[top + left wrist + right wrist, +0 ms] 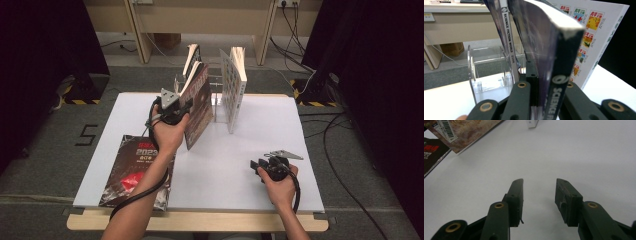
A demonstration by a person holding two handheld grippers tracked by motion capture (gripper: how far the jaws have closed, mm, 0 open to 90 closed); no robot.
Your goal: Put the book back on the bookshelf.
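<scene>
L gripper (176,102) was clamped on a dark magazine (198,102) by its spine, holding it upright & tilted at the clear acrylic rack (489,72), just beside another mag (506,32) already in the rack. White-cover book (234,82) stood on the rack's far side. R gripper (264,166) sat well apart from the rack w/ jaws spread moderately, holding nothing, over the white board (225,165). Another mag (132,170) lay flat near the board's front corner.

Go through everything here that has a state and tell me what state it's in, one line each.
Left claw: shut on the dark magazine.
Dark magazine: held upright, closed, beside the clear rack.
Right claw: open, holding nothing, over the table.
White magazine: standing upright.
Black magazine: lying flat, closed.
</scene>
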